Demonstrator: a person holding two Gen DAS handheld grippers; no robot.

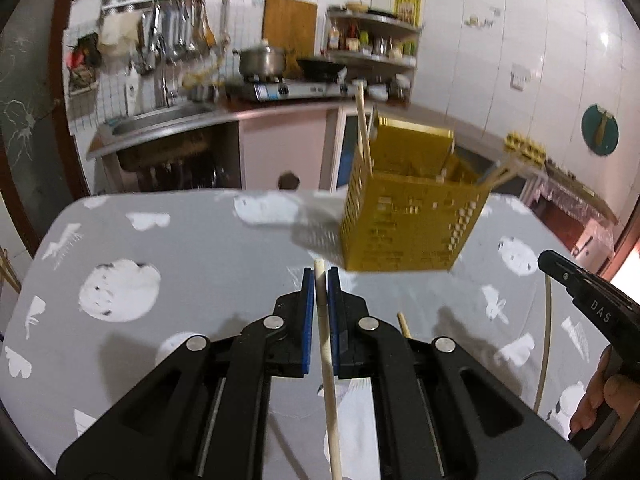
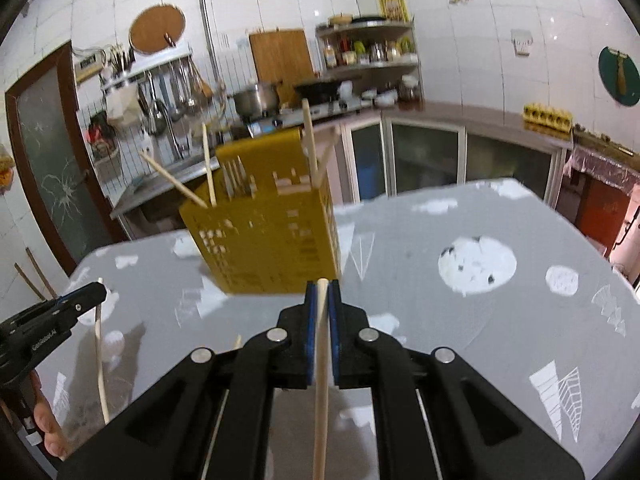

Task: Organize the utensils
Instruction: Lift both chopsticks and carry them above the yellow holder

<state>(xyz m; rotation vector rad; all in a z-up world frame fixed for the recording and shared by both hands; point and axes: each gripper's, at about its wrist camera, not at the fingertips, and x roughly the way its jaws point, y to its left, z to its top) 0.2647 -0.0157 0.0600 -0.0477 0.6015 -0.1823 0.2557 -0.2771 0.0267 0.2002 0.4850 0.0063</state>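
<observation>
**Each hand-held gripper clamps a chopstick before the yellow holder**

The left hand-held gripper point(image 1: 321, 280) is closed on a wooden chopstick point(image 1: 327, 360) between its blue pads. The right hand-held gripper point(image 2: 322, 294) likewise pinches a second chopstick point(image 2: 321, 380). Just ahead of both, the yellow perforated utensil holder point(image 2: 268, 240) stands on the grey patterned tabletop point(image 2: 440, 340), several chopsticks point(image 2: 208, 168) and forks point(image 2: 238, 178) sticking out of it.

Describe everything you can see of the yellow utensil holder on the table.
The yellow utensil holder is a boxy, perforated caddy, plastic by its look, with a taller back panel. It stands on the grey patterned table, looking tilted through the fisheye. Several wooden chopsticks lean out of its open top. Neither gripper touches it.
</observation>
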